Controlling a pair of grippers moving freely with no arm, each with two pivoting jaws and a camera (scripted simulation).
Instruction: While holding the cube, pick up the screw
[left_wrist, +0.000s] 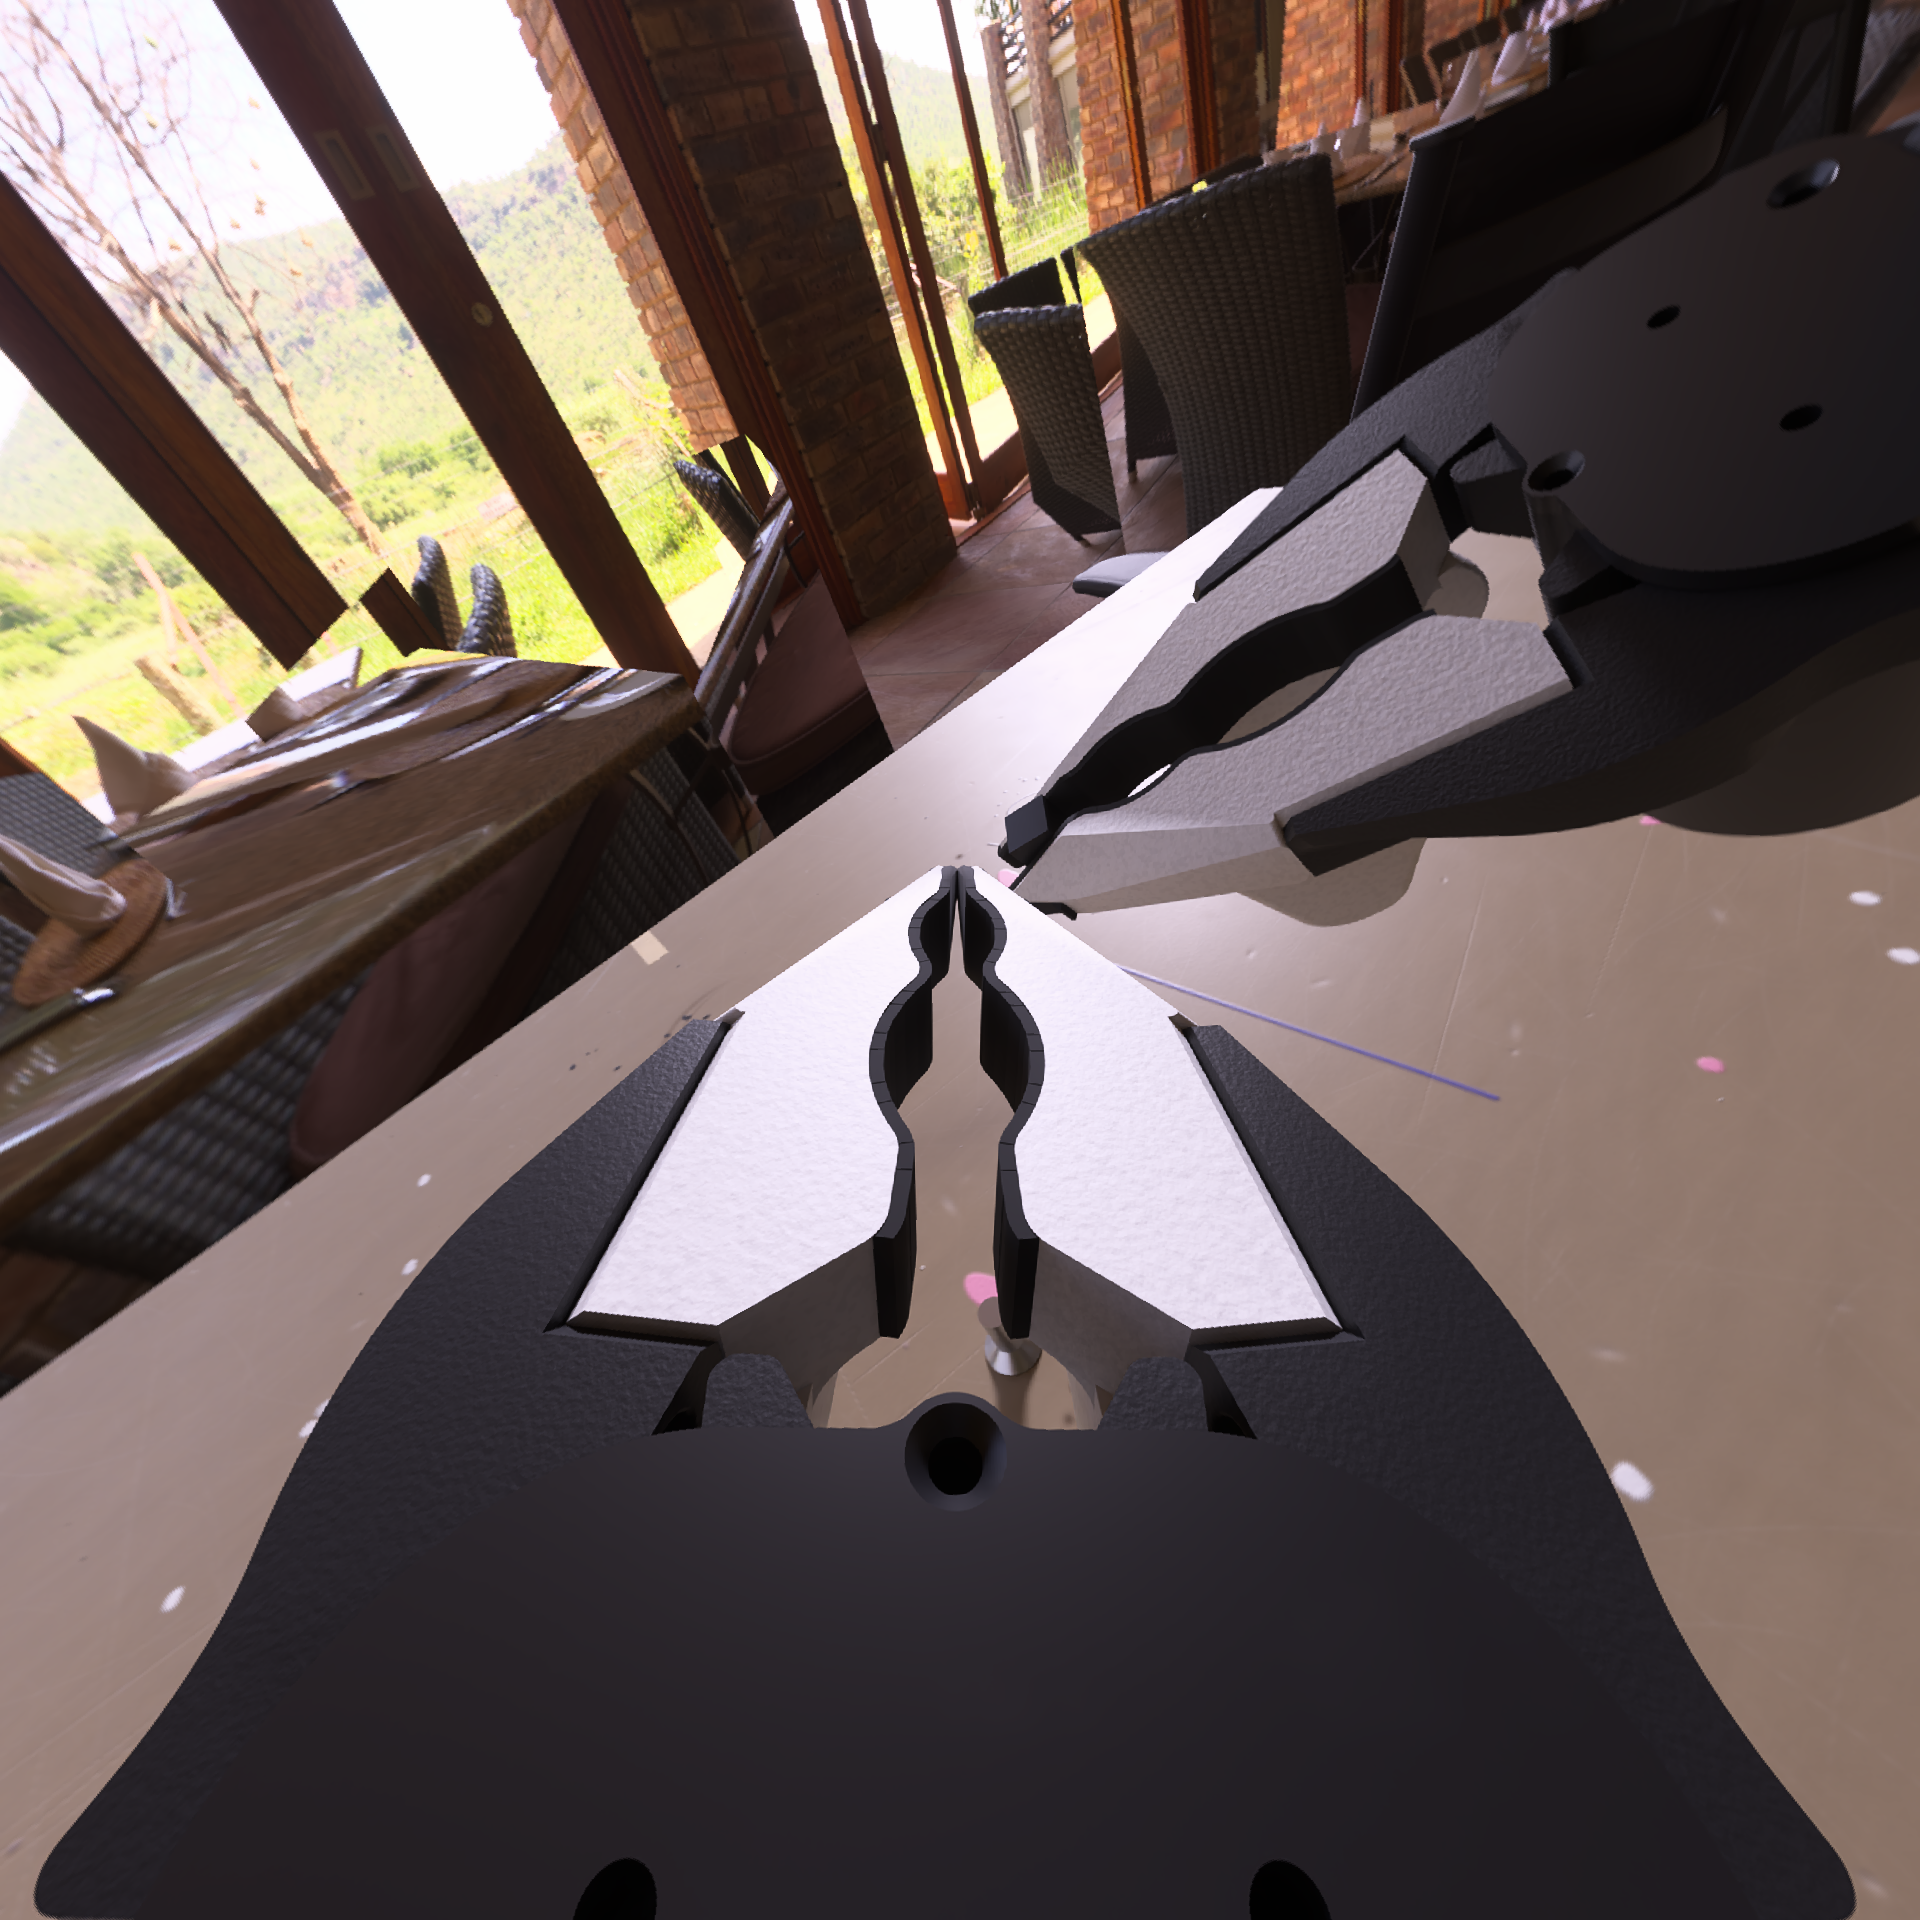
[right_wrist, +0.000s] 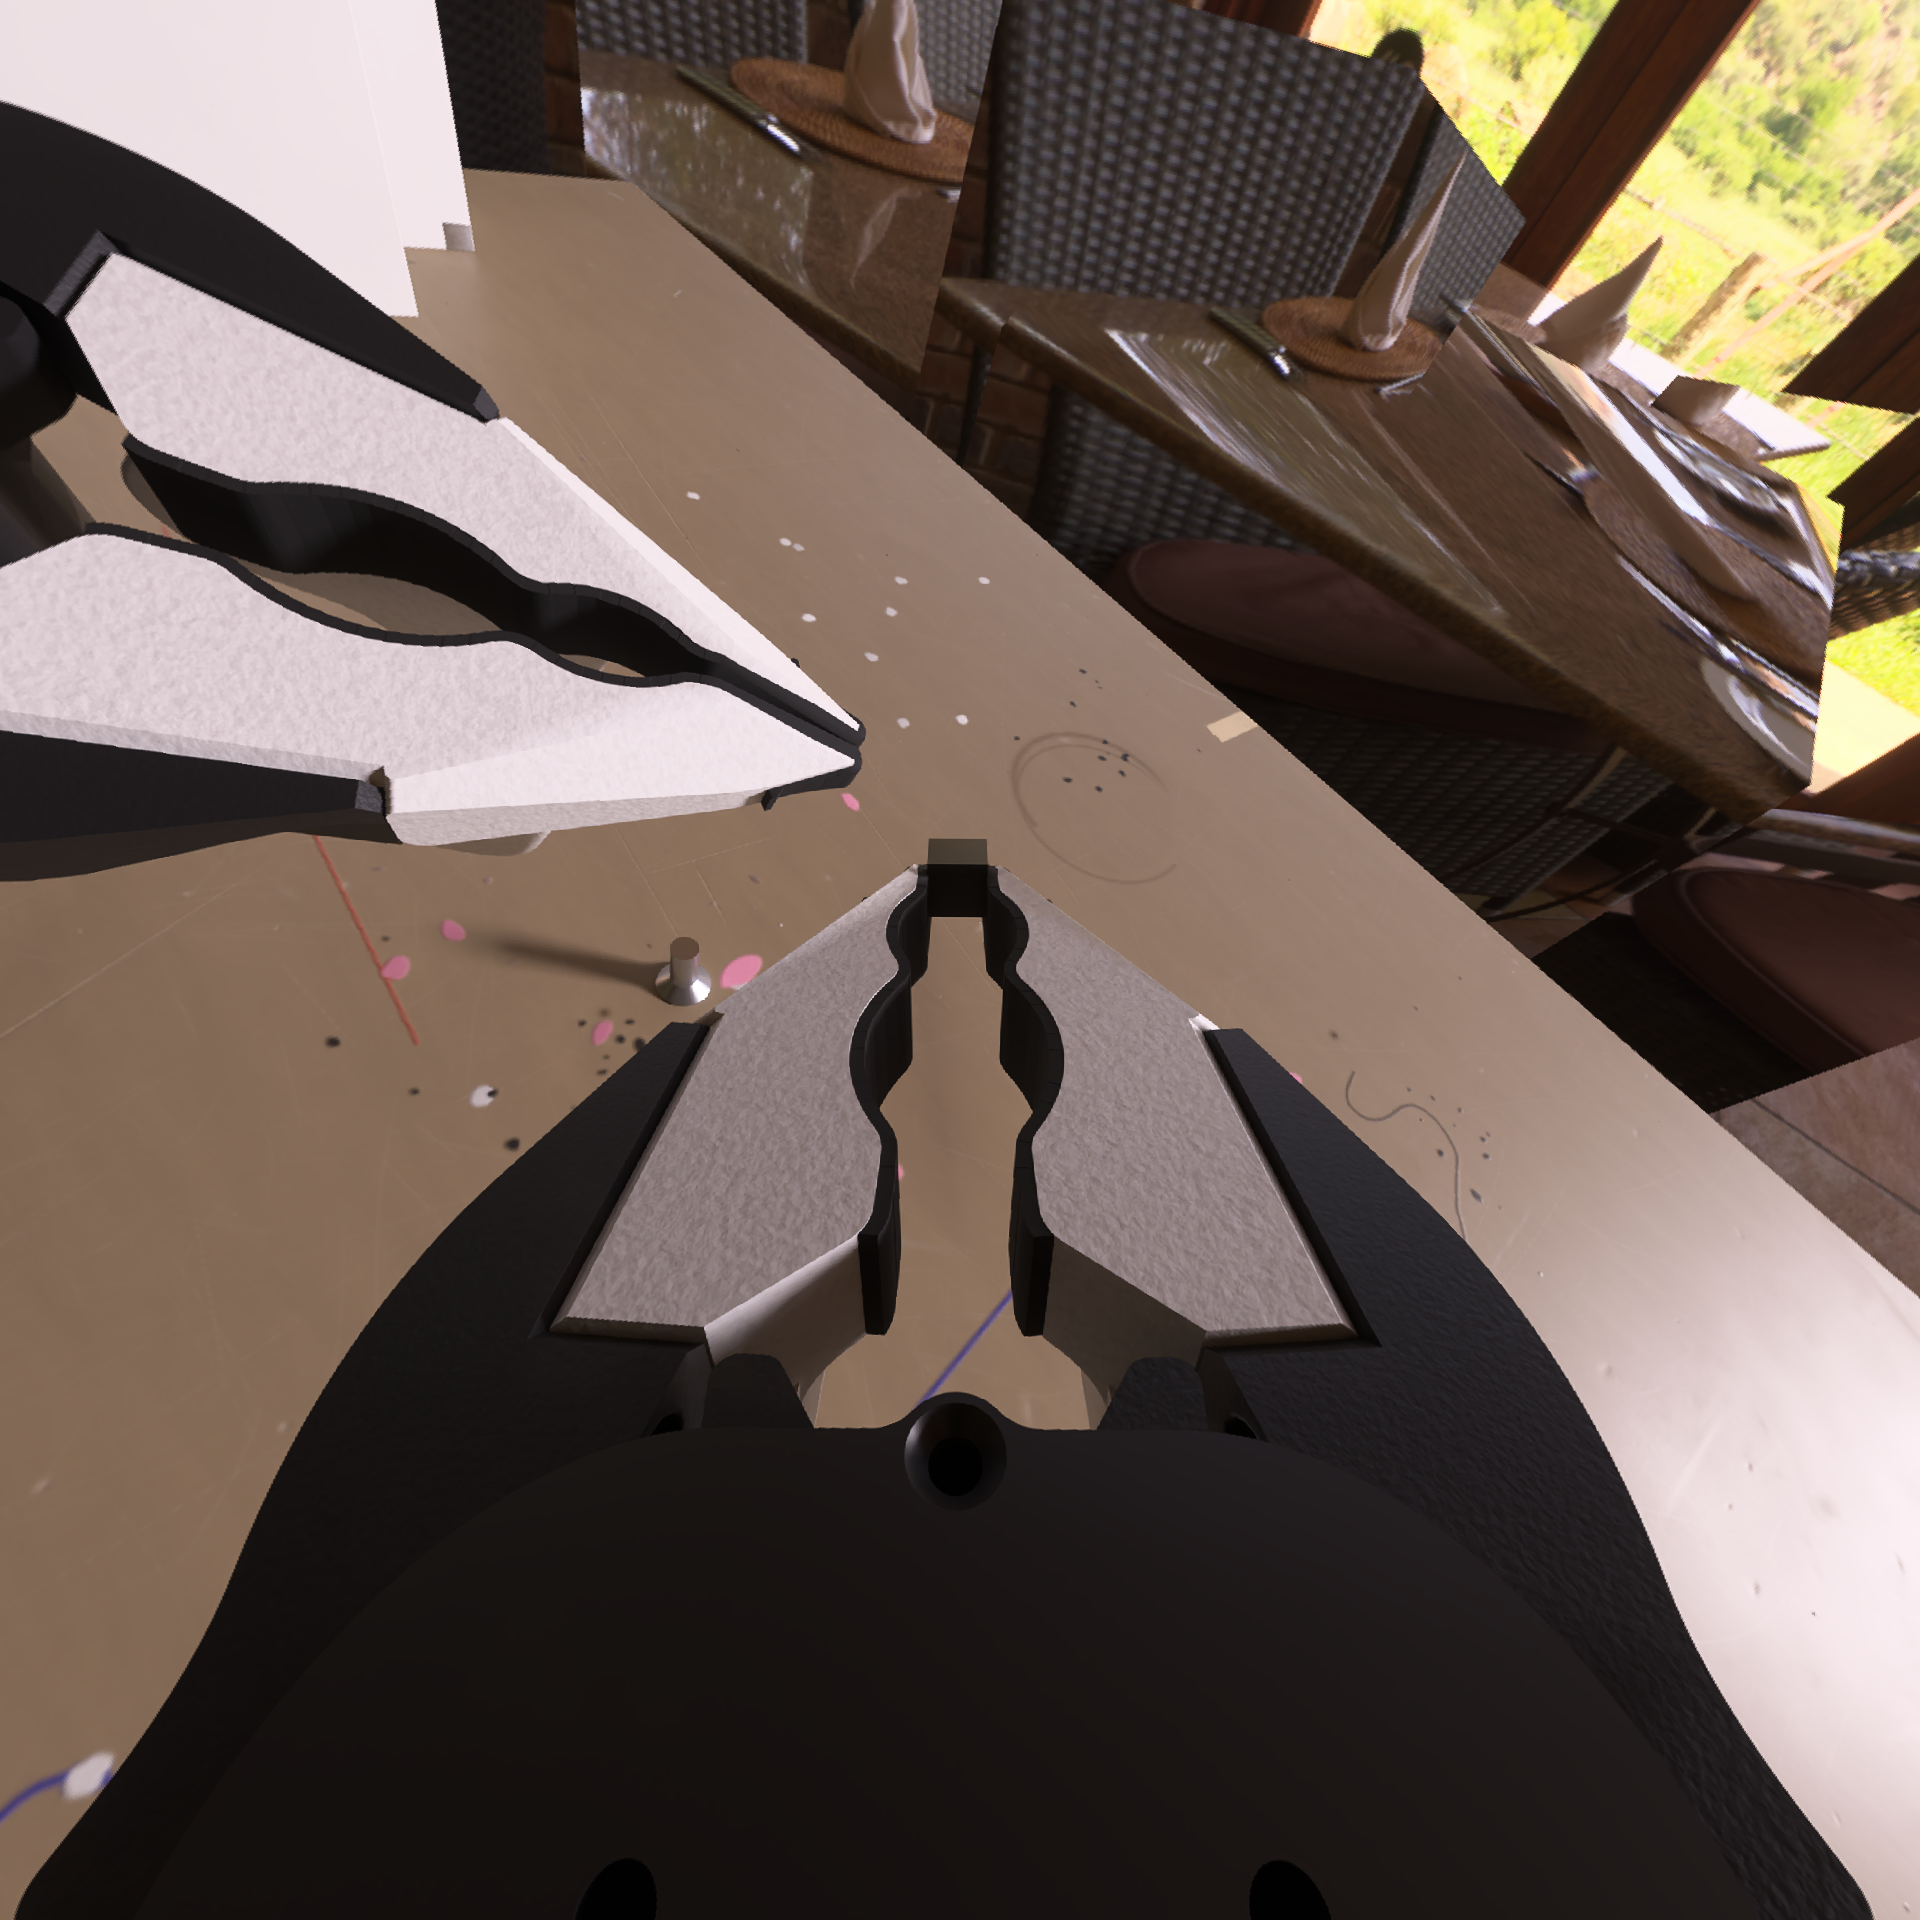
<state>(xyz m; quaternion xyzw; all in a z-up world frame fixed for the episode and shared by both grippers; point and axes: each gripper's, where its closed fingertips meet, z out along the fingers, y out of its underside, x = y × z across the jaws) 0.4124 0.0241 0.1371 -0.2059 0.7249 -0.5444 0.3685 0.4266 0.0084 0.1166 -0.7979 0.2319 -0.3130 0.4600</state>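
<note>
A small dark cube (right_wrist: 956, 864) sits clamped between the tips of my right gripper (right_wrist: 956, 891), held above the tan table (right_wrist: 675, 416). A small metal screw (right_wrist: 683, 977) stands on its head on the table, shank up, left of the right fingers. My left gripper (left_wrist: 954, 881) is shut and empty, tips touching, above the table. In the left wrist view the screw (left_wrist: 1008, 1342) shows below it through the gap near the finger bases. The right gripper (left_wrist: 1023, 847) with the cube (left_wrist: 1029, 826) is just beyond the left tips. The left gripper (right_wrist: 854, 743) also shows in the right wrist view.
The table edge (left_wrist: 623, 956) runs diagonally close beyond both grippers. Past it stand set dining tables (right_wrist: 1455, 436) and wicker chairs (left_wrist: 1226, 332). A white panel (right_wrist: 260, 125) stands at the table's far end. Paint spots and thin lines mark the tabletop.
</note>
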